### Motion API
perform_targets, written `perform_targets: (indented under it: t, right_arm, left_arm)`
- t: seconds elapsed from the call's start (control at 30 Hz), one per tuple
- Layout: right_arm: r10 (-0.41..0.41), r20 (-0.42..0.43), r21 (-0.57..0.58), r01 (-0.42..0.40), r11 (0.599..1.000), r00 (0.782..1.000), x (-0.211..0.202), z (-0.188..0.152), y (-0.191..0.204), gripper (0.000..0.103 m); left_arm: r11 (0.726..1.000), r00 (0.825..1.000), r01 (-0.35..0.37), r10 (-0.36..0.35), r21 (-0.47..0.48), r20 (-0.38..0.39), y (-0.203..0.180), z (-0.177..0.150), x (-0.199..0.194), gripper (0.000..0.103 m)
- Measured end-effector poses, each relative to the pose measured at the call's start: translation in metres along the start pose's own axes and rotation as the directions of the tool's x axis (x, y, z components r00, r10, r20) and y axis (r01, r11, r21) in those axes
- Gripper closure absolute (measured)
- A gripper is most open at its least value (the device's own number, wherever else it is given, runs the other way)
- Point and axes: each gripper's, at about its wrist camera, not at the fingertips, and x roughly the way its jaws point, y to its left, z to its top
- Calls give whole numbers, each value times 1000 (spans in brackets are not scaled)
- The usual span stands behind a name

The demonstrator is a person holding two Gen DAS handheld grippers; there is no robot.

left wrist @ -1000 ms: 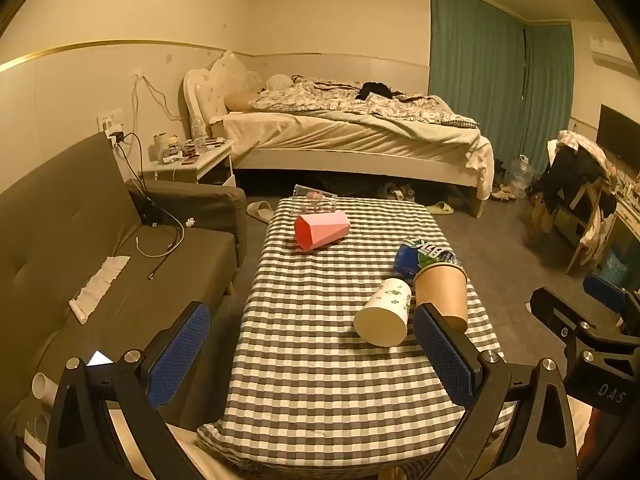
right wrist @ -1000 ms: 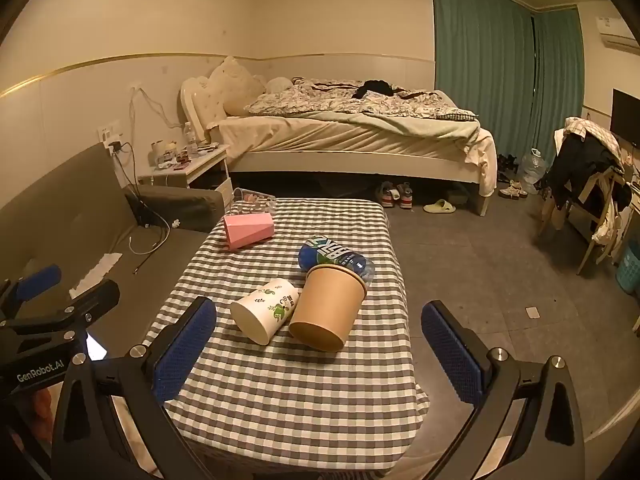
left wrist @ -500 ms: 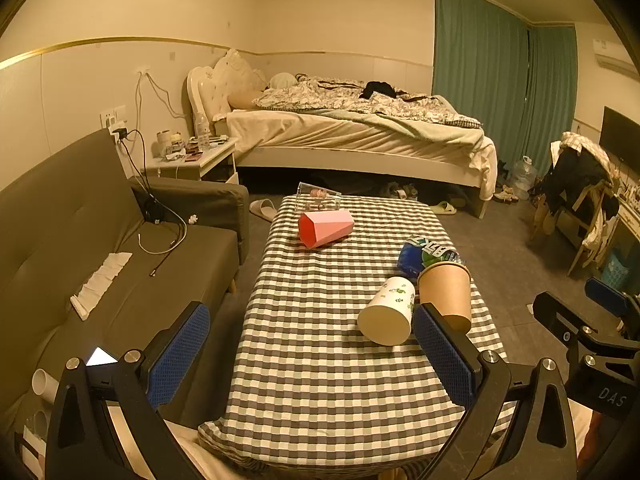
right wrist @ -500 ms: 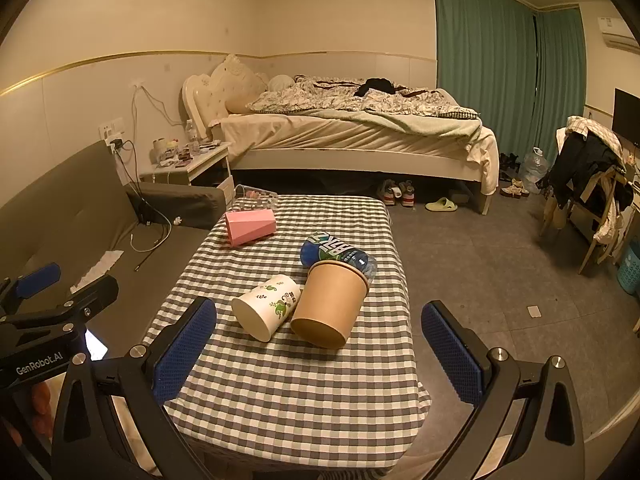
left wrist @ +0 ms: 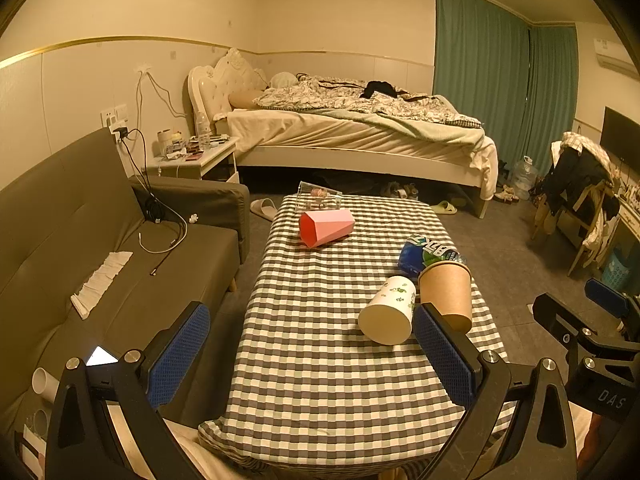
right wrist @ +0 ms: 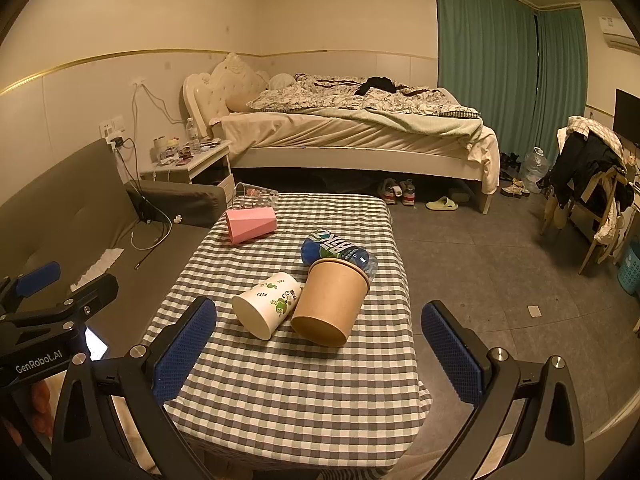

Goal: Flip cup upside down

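Note:
A white paper cup with green leaf print (left wrist: pixel 387 312) (right wrist: pixel 266 304) lies on its side on the checked table (left wrist: pixel 320 380) (right wrist: pixel 280 392), mouth toward me. A brown paper cup (left wrist: pixel 448 295) (right wrist: pixel 332 304) lies tilted beside it, touching it. A pink cup (left wrist: pixel 326 227) (right wrist: pixel 250 225) lies on its side further back. My left gripper (left wrist: pixel 312 354) is open and empty above the table's near end. My right gripper (right wrist: pixel 318 356) is open and empty, just short of the two paper cups.
A blue-labelled plastic bottle (left wrist: pixel 426 254) (right wrist: pixel 338 250) lies behind the brown cup. A clear plastic box (left wrist: pixel 318 196) sits at the table's far edge. A grey sofa (left wrist: pixel 100 248) runs along the left. A bed (left wrist: pixel 360 136) stands behind.
Both grippers have drifted slightly forward and up; the jaws stay open. The cups have not moved.

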Motion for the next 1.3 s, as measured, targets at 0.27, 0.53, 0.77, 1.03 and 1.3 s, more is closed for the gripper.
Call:
perform_targets:
  t: [0.27, 0.53, 0.77, 1.03, 1.3]
  right_arm:
    - [0, 0, 1, 0, 1000, 1000, 0, 0, 0, 0]
    - [7, 0, -1, -7, 1000, 1000, 0, -1, 1, 0]
    - [10, -1, -3, -10, 1000, 1000, 1, -1, 2, 0]
    - [15, -1, -4, -15, 1000, 1000, 1, 0, 2, 0]
    - [15, -2, -4, -15, 1000, 1000, 1, 0, 2, 0]
  left_arm:
    - [1000, 1000, -1, 1, 0, -1, 0, 0, 0, 0]
    - [1000, 1000, -1, 1, 0, -1, 1, 0, 0, 0]
    - [1000, 1000, -1, 1, 0, -2, 1, 0, 0, 0]
    - [1000, 1000, -1, 1, 0, -2, 1, 0, 0, 0]
    - [1000, 1000, -1, 1, 0, -4, 2, -1, 0, 0]
